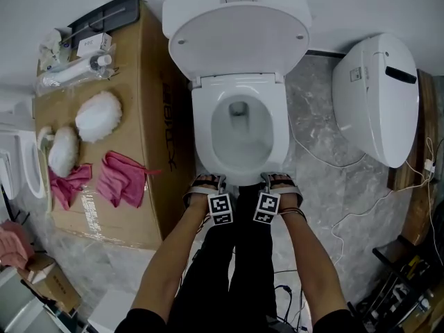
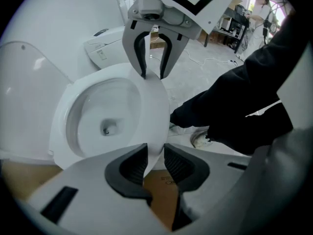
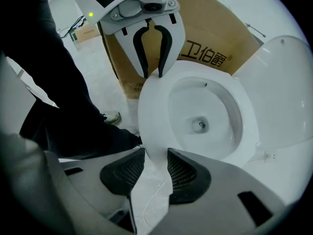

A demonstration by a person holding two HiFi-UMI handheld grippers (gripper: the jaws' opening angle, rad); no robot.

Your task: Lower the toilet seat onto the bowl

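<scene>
The white toilet seat (image 1: 202,127) lies flat on the bowl (image 1: 239,144), and the lid (image 1: 236,33) stands up against the wall. Both grippers sit side by side at the seat's front edge. In the left gripper view my left gripper (image 2: 155,153) has its pads pressed on the thin front rim of the seat (image 2: 154,106). My right gripper (image 3: 156,155) stands wider, with the seat rim (image 3: 151,111) between its pads but not squeezed. From the head view the left gripper (image 1: 208,184) and right gripper (image 1: 279,181) flank the bowl's front tip.
A tall cardboard box (image 1: 149,116) stands close on the toilet's left, carrying pink cloths (image 1: 121,179) and white fluffy pads (image 1: 98,115). A second white toilet unit (image 1: 378,96) rests to the right. Cables (image 1: 333,220) trail over the marble floor. The person's black-clad legs stand right behind the grippers.
</scene>
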